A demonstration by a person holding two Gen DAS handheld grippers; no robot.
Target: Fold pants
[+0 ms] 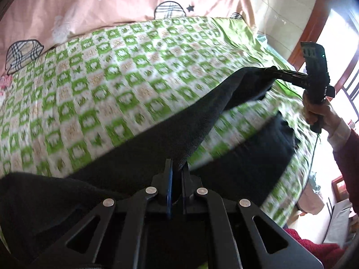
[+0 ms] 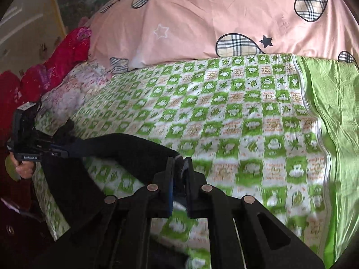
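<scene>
Black pants [image 1: 184, 125] hang stretched above a green-and-white checked bed cover [image 1: 112, 71]. My left gripper [image 1: 177, 168] is shut on one end of the pants at the bottom of the left wrist view. My right gripper [image 1: 274, 70] shows at the right of that view, shut on the other end. In the right wrist view the right gripper [image 2: 178, 160] pinches the black cloth [image 2: 125, 148], and the left gripper [image 2: 65, 151] holds the far end at the left. The lower part of the pants [image 1: 258, 152] droops toward the bed.
A pink quilt [image 2: 202, 22] with plaid hearts lies along the back of the bed. Red pillows [image 2: 56, 67] sit at the far left. A plain green sheet [image 2: 336, 112] covers the right side. A window and wooden frame [image 1: 318, 22] stand beyond the bed.
</scene>
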